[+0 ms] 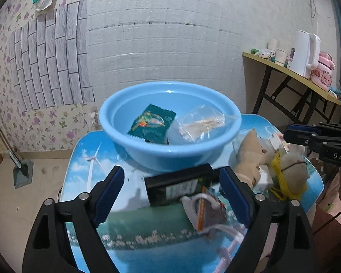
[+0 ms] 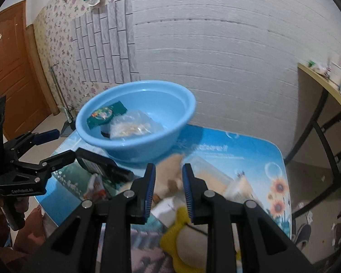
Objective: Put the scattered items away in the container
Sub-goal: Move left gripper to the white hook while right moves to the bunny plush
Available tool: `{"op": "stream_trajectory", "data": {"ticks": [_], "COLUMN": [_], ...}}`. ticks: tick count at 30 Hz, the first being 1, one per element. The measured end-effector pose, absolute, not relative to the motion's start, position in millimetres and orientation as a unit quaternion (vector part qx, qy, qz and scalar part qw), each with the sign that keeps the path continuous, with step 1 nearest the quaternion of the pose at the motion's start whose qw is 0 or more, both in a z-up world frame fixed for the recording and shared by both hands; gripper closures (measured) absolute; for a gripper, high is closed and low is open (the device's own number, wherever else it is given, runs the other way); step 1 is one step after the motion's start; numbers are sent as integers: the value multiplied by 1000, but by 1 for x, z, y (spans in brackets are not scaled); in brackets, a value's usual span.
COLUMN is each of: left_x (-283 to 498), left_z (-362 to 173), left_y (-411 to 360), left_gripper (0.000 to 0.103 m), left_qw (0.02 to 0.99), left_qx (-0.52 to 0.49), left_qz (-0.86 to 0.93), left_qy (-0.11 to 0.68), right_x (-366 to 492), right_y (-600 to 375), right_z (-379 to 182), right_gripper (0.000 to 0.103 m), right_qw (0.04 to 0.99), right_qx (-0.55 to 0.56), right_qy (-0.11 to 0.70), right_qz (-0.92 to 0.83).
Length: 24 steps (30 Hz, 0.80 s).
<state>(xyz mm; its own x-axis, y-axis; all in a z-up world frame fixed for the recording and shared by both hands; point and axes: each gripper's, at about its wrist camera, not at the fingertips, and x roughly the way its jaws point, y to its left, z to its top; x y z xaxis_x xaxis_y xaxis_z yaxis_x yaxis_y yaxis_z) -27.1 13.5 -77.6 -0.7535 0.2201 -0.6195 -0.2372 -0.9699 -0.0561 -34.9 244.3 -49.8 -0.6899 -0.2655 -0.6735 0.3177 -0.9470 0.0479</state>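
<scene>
A blue basin (image 1: 170, 152) (image 2: 147, 145) stands on a small picture-printed table (image 1: 147, 238) (image 2: 250, 159). Inside lie a green snack packet (image 1: 152, 122) (image 2: 106, 113) and a clear bag of pale pieces (image 1: 200, 125) (image 2: 131, 127). My left gripper (image 1: 170, 188) (image 2: 88, 147) is open around a black box (image 1: 177, 186) (image 2: 95, 166) in front of the basin. A small orange-and-white packet (image 1: 204, 213) (image 2: 95, 188) lies nearer. My right gripper (image 2: 168, 191) (image 1: 293, 134) is open above a beige plush toy (image 1: 250, 157) (image 2: 172, 177) and a yellow-trimmed plush toy (image 1: 288, 175) (image 2: 184, 238).
A white box (image 1: 266, 177) (image 2: 166, 209) lies among the plush toys. A side table (image 1: 291, 72) (image 2: 325, 86) at the right holds a white kettle (image 1: 304, 52), cups and a pink appliance (image 1: 322, 72). A dustpan (image 1: 22, 173) stands on the floor at left. A wooden door (image 2: 9, 68) is far left.
</scene>
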Motion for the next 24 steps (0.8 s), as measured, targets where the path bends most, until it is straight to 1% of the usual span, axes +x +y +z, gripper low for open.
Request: {"op": "stream_trajectory", "data": {"ticks": [1, 3, 6, 10, 19, 20, 21, 23, 24], "left_x": [-25, -20, -14, -8, 2, 1, 1, 0, 0], "left_z": [-79, -84, -90, -99, -123, -125, -127, -131, -133], "left_y": [14, 14, 14, 16, 40, 42, 44, 47, 49], "left_gripper": [13, 11, 6, 6, 6, 6, 6, 6, 6], "left_qw": [122, 123, 116, 114, 132, 132, 132, 130, 130], "left_qx": [-331, -337, -346, -361, -387, -389, -390, -392, -393], "left_qz": [936, 933, 931, 925, 912, 912, 911, 911, 910], "left_qy": [12, 6, -1, -14, -2, 1, 4, 10, 13], "right_x": [-32, -26, -17, -10, 5, 7, 10, 13, 15], "right_y": [247, 254, 265, 274, 287, 288, 288, 289, 290], "right_z": [-51, -54, -61, -71, -87, -88, -90, -92, -93], "right_gripper": [77, 67, 54, 53, 52, 45, 33, 23, 22], "right_qw": [155, 146, 134, 124, 121, 122, 122, 123, 121], "right_qx": [362, 364, 366, 378, 391, 390, 389, 387, 385], "right_qy": [35, 34, 24, 16, -1, 0, 2, 5, 6], "right_qz": [-919, -919, -920, -917, -912, -913, -913, -914, -915]}}
